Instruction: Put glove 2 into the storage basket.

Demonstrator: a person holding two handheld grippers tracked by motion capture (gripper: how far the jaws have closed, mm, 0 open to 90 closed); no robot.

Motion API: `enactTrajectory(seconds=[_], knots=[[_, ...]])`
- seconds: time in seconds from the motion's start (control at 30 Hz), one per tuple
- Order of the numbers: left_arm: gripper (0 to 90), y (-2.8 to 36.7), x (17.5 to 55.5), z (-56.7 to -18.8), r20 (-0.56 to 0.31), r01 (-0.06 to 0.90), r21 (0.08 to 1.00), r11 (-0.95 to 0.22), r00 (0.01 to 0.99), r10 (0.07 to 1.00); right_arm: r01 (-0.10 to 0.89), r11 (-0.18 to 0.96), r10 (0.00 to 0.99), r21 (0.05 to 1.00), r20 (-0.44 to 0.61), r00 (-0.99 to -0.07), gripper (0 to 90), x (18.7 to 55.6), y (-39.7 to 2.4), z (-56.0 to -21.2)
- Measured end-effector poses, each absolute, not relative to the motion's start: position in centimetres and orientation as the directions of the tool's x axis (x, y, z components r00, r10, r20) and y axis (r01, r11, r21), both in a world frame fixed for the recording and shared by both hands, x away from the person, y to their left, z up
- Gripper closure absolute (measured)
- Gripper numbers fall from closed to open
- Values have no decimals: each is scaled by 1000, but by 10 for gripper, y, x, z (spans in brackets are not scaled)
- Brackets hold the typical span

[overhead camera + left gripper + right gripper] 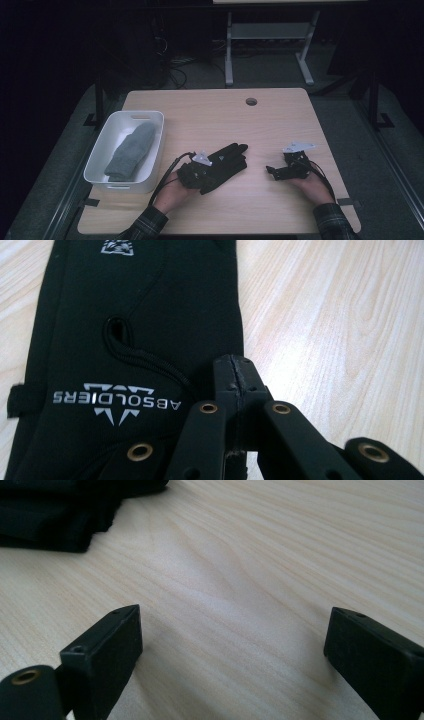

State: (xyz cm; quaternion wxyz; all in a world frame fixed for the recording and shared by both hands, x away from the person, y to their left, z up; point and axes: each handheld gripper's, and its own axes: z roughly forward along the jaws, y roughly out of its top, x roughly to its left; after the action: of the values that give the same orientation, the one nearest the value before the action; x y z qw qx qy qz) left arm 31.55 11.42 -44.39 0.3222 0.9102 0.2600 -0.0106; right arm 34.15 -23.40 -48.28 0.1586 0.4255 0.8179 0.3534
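Starting at the left: the white bin sits at the left edge of the tabletop with a grey sock already lying in it, toe toward the far side. Just right of it, your left tongs are pressed together. In the left gripper view the jaws meet right at the edge of the black glove, and I honestly can't tell whether there's any fabric caught between them or whether they're just resting beside the cuff.

That's the main risk. If you're only nipping a sliver of hem, or nothing at all, the glove will probably slide out the moment you lift toward the bin. Even with a decent pinch at one end, the rest will hang floppy and could snag the bin's near rim and drape over it rather than dropping inside.

The glove lies flat near the middle of the tabletop. Its long axis runs diagonally, with the cuff at the near left by your hand and the fingers pointing far right.

Over on the right, your right tongs are spread wide over bare wood, well apart from the glove and holding nothing.
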Motion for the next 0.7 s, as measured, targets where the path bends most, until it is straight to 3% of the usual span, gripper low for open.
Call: enactTrajectory(seconds=[0.17,0.4,0.7], knots=[[882,111,313,-440,-178,466,595,-655,871,458,588,380,812,714,47,-582,83,341,-233,-483],[581,112,322,-429,-177,456,639,-620,871,458,586,383,811,714,43,-583,83,340,-234,-483],[326,108,344,-414,-150,423,659,-623,884,442,586,384,811,714,42,-583,82,340,-234,-483]])
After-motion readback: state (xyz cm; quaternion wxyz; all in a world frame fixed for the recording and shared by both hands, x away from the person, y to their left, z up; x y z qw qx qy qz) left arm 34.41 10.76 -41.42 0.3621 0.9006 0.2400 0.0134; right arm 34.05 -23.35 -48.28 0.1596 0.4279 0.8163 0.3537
